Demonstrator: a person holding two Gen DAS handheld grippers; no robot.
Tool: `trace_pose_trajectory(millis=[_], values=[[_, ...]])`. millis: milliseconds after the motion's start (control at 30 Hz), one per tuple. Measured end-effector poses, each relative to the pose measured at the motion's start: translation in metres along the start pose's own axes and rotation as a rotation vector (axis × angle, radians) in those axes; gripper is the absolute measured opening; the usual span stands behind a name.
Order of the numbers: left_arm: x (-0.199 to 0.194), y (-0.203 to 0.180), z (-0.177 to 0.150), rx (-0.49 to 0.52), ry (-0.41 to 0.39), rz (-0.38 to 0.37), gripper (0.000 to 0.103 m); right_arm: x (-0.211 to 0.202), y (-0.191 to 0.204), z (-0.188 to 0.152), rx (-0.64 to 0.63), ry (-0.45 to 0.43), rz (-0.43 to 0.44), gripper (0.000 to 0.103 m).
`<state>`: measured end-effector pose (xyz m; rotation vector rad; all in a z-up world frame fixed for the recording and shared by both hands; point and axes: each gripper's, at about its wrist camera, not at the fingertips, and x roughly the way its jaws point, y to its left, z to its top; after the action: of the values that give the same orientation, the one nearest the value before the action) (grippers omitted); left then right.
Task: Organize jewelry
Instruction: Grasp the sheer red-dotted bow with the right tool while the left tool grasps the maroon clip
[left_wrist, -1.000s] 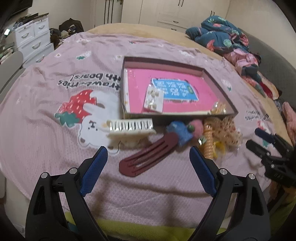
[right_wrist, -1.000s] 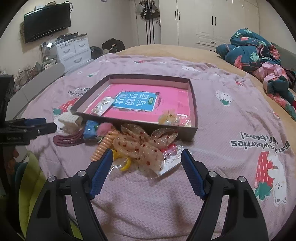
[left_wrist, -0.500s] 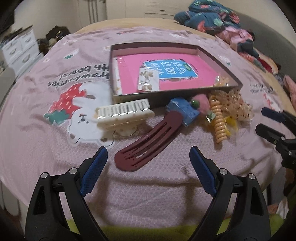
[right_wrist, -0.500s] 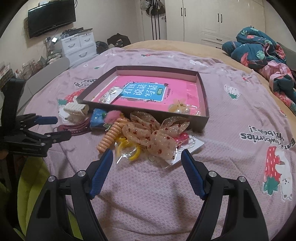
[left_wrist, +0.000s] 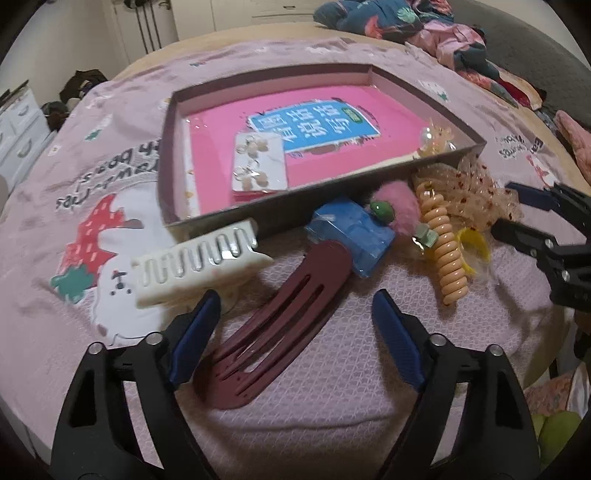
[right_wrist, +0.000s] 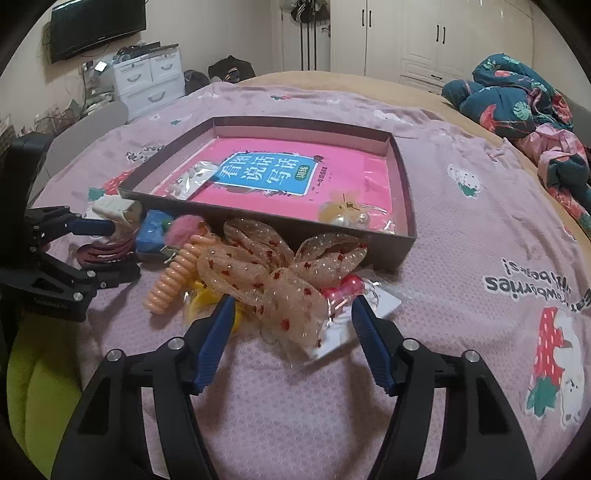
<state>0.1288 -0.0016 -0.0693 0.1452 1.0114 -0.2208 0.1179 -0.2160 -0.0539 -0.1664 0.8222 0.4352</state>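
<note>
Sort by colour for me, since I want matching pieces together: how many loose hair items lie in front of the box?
White: 1, claw clip
Maroon: 1, flat clip
Blue: 1, clip
Pink: 1, pompom
Peach: 2, coil tie and mesh bow
Yellow: 1, clip
Total: 7. The packet under the bow is left out.

Bare bedspread (right_wrist: 480, 229) right of the tray (right_wrist: 402, 206); clutter of hair clips (left_wrist: 280, 317) along its near wall.

We note the tray (left_wrist: 177, 155) on the bed (left_wrist: 332, 369); earring card (left_wrist: 258, 166) inside it; hair clips (left_wrist: 280, 325) and bow (right_wrist: 280, 280) before its near wall.
</note>
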Motion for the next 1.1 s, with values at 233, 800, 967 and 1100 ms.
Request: trace_pose_trajectory(millis=[233,800,967,1100], values=[[0.004,0.0,-0.002,-0.006,0.008,-0.027,0.047,0.006,0.007,0.008,-0.052,-0.011,0.015,0.036],[-0.018,-0.014,-0.023,-0.073,0.001,-0.076,0.025,-0.022,0.006,-0.007,-0.041,-0.03,0.071,0.006],[-0.028,-0.015,-0.029,-0.101,-0.024,-0.083,0.022,-0.037,-0.003,-0.011,-0.017,-0.055,0.054,0.005],[-0.032,-0.014,-0.03,-0.114,-0.034,-0.078,0.022,-0.047,-0.013,-0.011,0.001,-0.075,0.03,0.005]])
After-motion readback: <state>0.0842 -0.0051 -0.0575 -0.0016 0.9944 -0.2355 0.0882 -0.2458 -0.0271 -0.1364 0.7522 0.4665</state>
